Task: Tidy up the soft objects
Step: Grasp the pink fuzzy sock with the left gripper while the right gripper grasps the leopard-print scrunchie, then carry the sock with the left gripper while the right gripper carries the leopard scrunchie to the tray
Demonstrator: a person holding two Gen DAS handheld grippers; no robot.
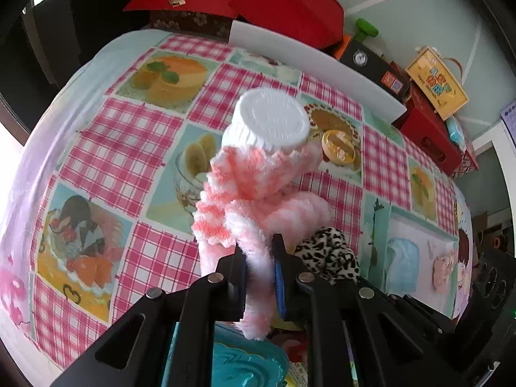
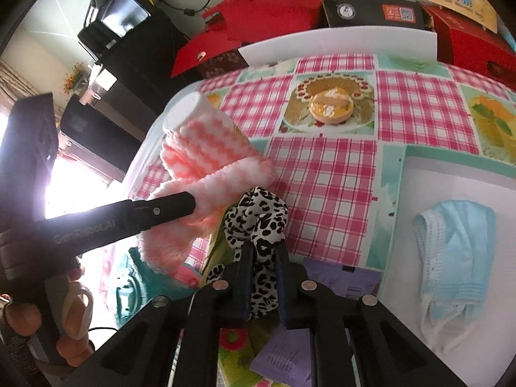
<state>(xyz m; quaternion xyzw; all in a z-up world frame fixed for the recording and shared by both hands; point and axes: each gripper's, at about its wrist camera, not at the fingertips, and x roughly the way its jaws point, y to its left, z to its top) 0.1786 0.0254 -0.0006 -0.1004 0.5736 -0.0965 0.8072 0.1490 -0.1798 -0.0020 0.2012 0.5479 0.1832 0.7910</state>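
A fluffy pink-and-white sock (image 1: 245,193) is wrapped around a white-capped bottle (image 1: 271,119) that leans over the checked tablecloth (image 1: 129,148). My left gripper (image 1: 258,248) is shut on the sock's loose end, which hangs out below the pads. In the right wrist view the same sock (image 2: 206,161) trails from the bottle (image 2: 183,109) to a left gripper finger (image 2: 167,208). My right gripper (image 2: 264,251) is shut on a leopard-print fabric piece (image 2: 258,216), seen bunched beside the left fingers as leopard fabric (image 1: 329,254).
A white box with a teal rim (image 2: 400,193) at the right holds a blue face mask (image 2: 458,251). A round orange tin (image 2: 330,106) sits mid-table. Purple papers (image 2: 342,277) and a teal item (image 1: 245,367) lie below the grippers. Red boxes (image 1: 290,3) and a white board (image 1: 306,61) line the back.
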